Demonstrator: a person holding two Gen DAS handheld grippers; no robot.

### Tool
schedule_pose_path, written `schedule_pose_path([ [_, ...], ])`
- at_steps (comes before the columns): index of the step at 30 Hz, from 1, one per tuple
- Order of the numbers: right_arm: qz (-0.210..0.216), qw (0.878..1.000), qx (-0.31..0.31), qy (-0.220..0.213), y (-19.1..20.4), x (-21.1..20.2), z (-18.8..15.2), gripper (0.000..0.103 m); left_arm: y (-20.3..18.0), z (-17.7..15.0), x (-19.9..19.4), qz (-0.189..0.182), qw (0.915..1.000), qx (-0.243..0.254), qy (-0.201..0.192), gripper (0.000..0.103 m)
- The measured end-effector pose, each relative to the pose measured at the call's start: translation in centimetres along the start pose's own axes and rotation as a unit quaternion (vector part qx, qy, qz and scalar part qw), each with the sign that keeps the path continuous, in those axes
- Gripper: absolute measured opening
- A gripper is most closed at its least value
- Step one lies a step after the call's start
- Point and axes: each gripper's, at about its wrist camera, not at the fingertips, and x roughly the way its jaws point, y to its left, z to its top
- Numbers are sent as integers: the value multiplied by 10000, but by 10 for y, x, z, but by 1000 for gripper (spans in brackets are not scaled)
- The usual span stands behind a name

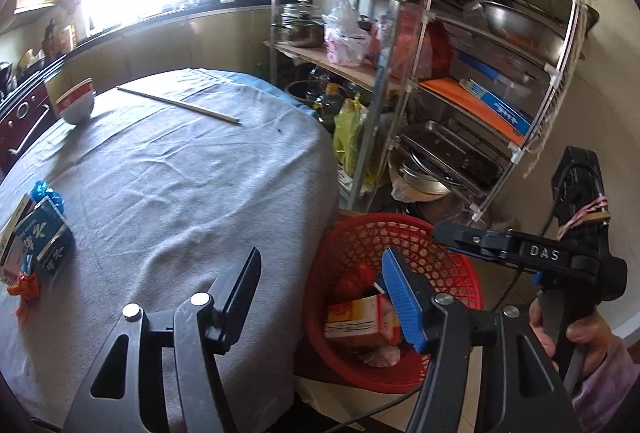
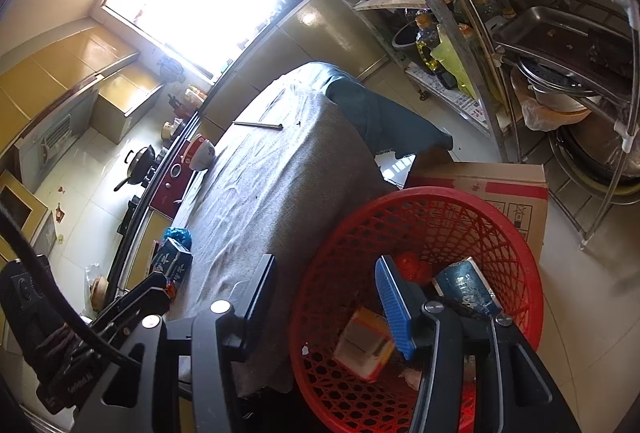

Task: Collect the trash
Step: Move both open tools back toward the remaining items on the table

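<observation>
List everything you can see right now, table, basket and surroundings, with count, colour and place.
table: one, grey cloth, centre
bowl: one, red and white, far left of the table
chopsticks: pale, far side of the table
cartons: blue and white, count unclear, table's left edge
blue wrapper: one, behind the cartons
orange scrap: one, in front of the cartons
basket: one, red mesh, on the floor right of the table
yellow carton: one, in the basket
blue carton: one, in the basket
red item: one, in the basket
cardboard box: one, brown, behind the basket
shelf rack: one, metal, holding pans and bags
left gripper: open, empty
right gripper: open, empty, over the basket
</observation>
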Motion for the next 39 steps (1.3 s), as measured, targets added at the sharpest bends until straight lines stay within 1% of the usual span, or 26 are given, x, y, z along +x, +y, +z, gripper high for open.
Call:
schedule_pose_path([
  [7,10,9999,-96,40,9,3,-1,55,19,0,-7,113,9997,-196,-79,64],
  [13,-9,9998,-186,80,18,6,-2,55,42,-5,-20,317,9987,-333,-220,66],
  [16,-8,9997,-233,114,25,9,-3,55,59,-12,-31,518,9975,-403,-280,66],
  [20,-6,9992,-359,188,37,16,-6,55,90,-24,-47,905,9936,-569,-357,67],
  [25,2,9982,-492,341,52,31,-11,55,136,-43,-65,1412,9846,-951,-401,68],
  [29,41,9969,-628,481,66,42,-17,55,171,-57,-78,1958,9726,-1192,-389,68],
  [34,145,9934,-925,664,93,58,-23,55,207,-68,-89,2279,9619,-1458,-399,69],
  [35,178,9923,-1001,705,100,62,-24,55,215,-70,-92,2340,9599,-1494,-399,70],
  [37,239,9900,-1142,793,113,70,-27,55,230,-75,-97,2498,9550,-1549,-400,77],
  [39,319,9868,-1310,898,130,81,-30,57,241,-81,-102,2593,9514,-1611,-412,78],
])
